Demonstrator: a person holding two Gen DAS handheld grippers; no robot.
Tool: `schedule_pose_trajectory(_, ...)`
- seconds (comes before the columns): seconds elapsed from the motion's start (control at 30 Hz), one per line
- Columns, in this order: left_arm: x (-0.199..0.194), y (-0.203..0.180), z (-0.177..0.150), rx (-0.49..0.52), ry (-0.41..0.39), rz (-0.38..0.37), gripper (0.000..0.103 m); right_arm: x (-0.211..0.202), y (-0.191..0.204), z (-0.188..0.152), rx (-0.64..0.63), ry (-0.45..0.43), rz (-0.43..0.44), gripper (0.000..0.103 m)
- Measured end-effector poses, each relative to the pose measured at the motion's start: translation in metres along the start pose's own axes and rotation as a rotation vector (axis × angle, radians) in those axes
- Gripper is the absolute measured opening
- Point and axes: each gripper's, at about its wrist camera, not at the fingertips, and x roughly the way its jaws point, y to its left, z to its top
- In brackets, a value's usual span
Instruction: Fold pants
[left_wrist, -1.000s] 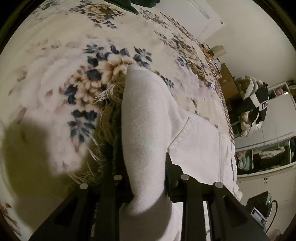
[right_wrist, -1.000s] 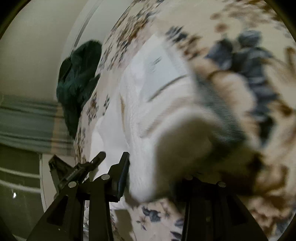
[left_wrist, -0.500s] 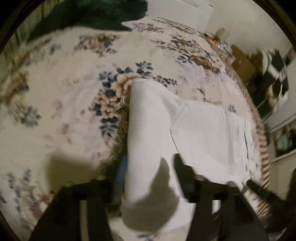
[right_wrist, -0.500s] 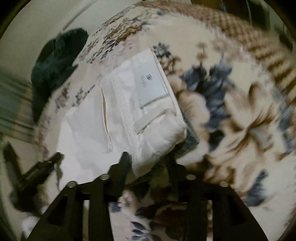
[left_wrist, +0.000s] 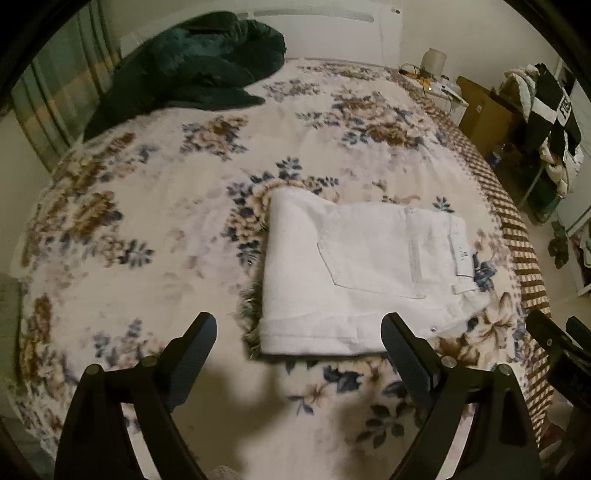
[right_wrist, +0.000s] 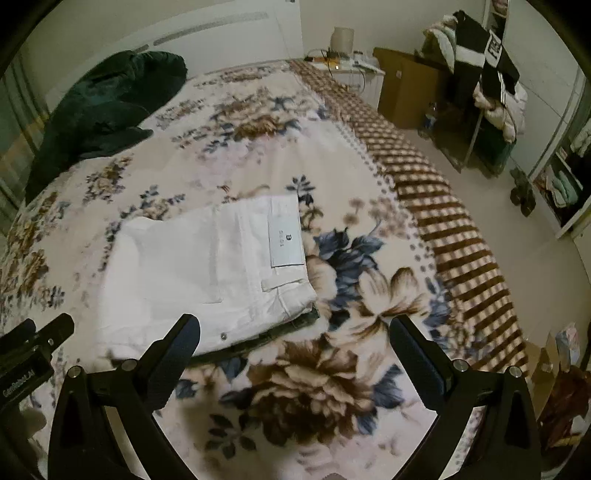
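White pants (left_wrist: 354, 273) lie folded into a compact rectangle on the floral bedspread (left_wrist: 147, 221), back pocket and waistband label facing up. They also show in the right wrist view (right_wrist: 207, 273). My left gripper (left_wrist: 299, 339) is open and empty, raised above the near edge of the pants. My right gripper (right_wrist: 295, 343) is open and empty, above the bedspread just right of the waistband corner. Part of the right gripper (left_wrist: 561, 350) shows at the right edge of the left wrist view, and part of the left gripper (right_wrist: 29, 350) at the left edge of the right wrist view.
A dark green blanket (left_wrist: 192, 74) is heaped at the far left of the bed. The bed's checked edge (right_wrist: 443, 206) runs along the right. Beyond it stand a cardboard box (right_wrist: 410, 88), a clothes-covered rack (right_wrist: 491, 74) and open shelves (right_wrist: 565, 184).
Both grippers have let go of the pants, opened and pulled back and up. The folded pants now lie flat on the bedspread.
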Motion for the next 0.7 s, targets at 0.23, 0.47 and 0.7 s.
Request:
schedule_pose_trajectory(0.23,-0.1,-0.008,-0.014,-0.03,-0.083,0.028,0.091,-0.102,-0.017,-0.011,-0.015,-0.078,0.03,0.103)
schedule_pose_trajectory(0.47,-0.207,-0.02,-0.043,-0.038,-0.157,0.035,0.091,-0.237,-0.036,-0.038,-0.069,-0.178,0.062,0.103)
schedule_pose_trajectory(0.7,-0.309,-0.031,-0.079,-0.041,-0.232,0.058,0.091,-0.362,-0.054,-0.068,-0.114,-0.279,0.105,0.103)
